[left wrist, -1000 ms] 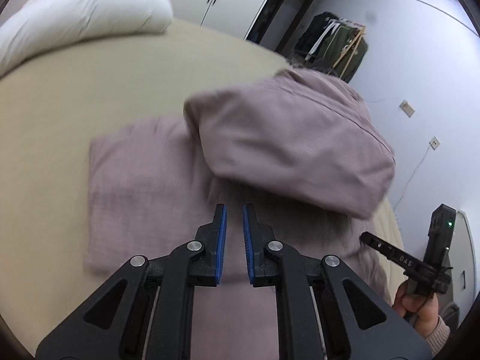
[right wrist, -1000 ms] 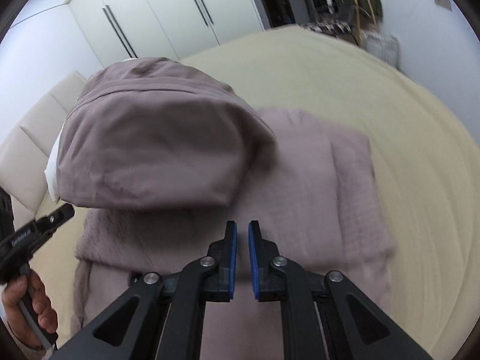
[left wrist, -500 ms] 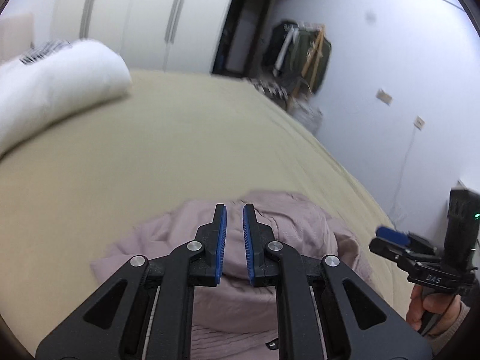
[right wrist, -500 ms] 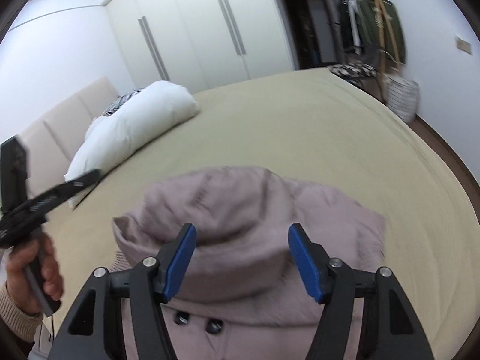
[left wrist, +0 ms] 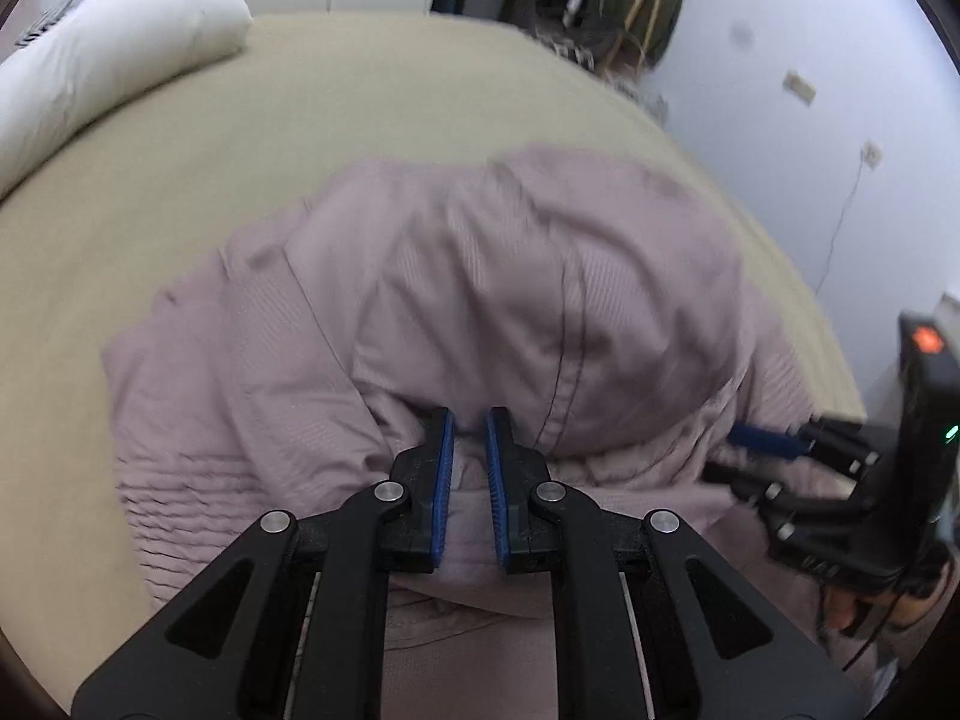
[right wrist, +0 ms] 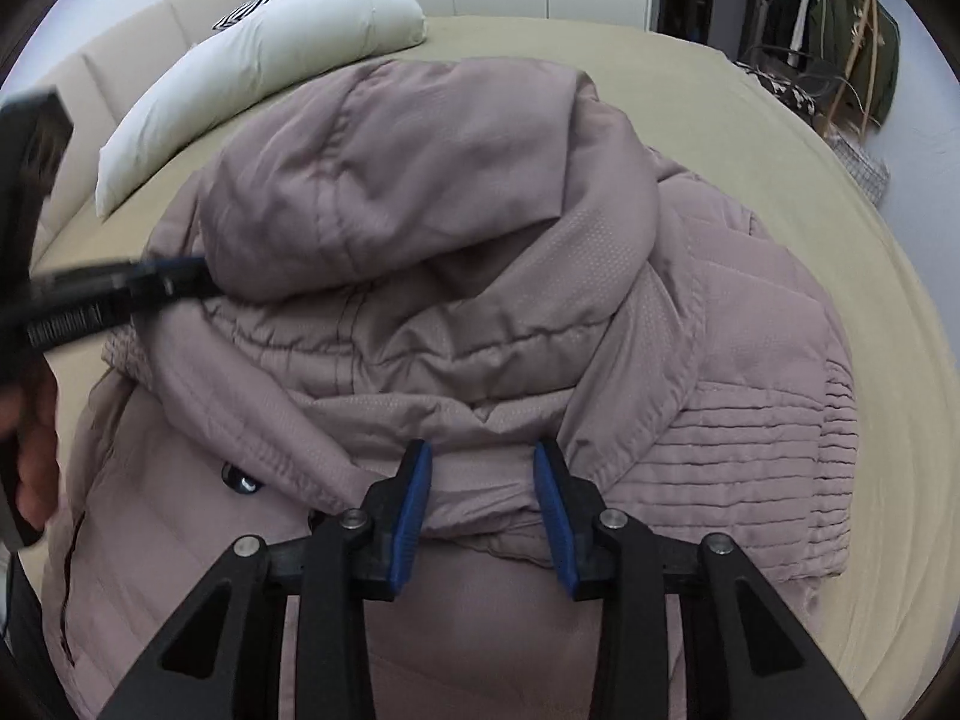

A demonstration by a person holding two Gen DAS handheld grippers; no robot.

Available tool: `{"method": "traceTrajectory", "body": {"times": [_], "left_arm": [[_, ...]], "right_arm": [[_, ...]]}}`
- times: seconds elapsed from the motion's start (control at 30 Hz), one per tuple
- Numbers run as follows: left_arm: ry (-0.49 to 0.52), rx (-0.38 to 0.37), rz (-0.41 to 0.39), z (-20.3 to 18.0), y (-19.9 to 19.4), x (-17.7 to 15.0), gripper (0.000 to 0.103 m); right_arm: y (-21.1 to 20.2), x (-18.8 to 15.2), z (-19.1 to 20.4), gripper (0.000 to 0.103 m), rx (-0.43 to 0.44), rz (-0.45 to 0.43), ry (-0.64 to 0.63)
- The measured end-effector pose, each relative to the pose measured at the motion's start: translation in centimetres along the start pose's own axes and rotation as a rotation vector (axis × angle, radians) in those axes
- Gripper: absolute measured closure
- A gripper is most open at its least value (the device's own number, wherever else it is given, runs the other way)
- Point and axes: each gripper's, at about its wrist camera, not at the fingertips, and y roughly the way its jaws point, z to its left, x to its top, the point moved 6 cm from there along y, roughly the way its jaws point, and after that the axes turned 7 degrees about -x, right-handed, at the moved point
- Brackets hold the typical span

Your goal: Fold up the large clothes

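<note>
A mauve hooded padded jacket [left wrist: 480, 312] lies bunched on the beige bed, also in the right wrist view [right wrist: 456, 276], with its hood [right wrist: 396, 180] folded over the body. My left gripper [left wrist: 468, 456] sits at the jacket's near edge under the hood, jaws nearly closed with a narrow gap and a fold of fabric between the pads. It shows at the left of the right wrist view [right wrist: 120, 288]. My right gripper [right wrist: 483, 480] is open, its fingers straddling a fold of the jacket. It shows at the right of the left wrist view [left wrist: 798, 456].
The beige bed [left wrist: 300, 120] extends around the jacket. A white pillow [left wrist: 102, 54] lies at the far left, seen also in the right wrist view [right wrist: 264, 54]. White wardrobes stand behind. A clothes rack [right wrist: 840, 42] stands at the far right by the wall.
Both grippers have dropped back down onto the jacket. The hood now lies folded over the body. The right gripper stays open; the left stays nearly closed.
</note>
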Motion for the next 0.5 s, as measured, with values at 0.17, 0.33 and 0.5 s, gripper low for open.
{"method": "traceTrajectory", "body": {"times": [0.17,0.33,0.5], "left_arm": [[-0.007,-0.048,-0.166,0.1,-4.9,6.4,0.093],[-0.037,-0.094,-0.058,1.0,0.7,9.9,0.093],[-0.079,-0.032,0.064,2.6,6.5,6.0,0.093]], "right_arm": [[-5.7,6.1,-2.3,0.063,0.165,-0.155,0.181],[-3.6,13.2,-4.1,0.04,0.412,-0.115,0.412],[3.7,12.9,-3.9,0.073,0.3,0.077,0.441]]}}
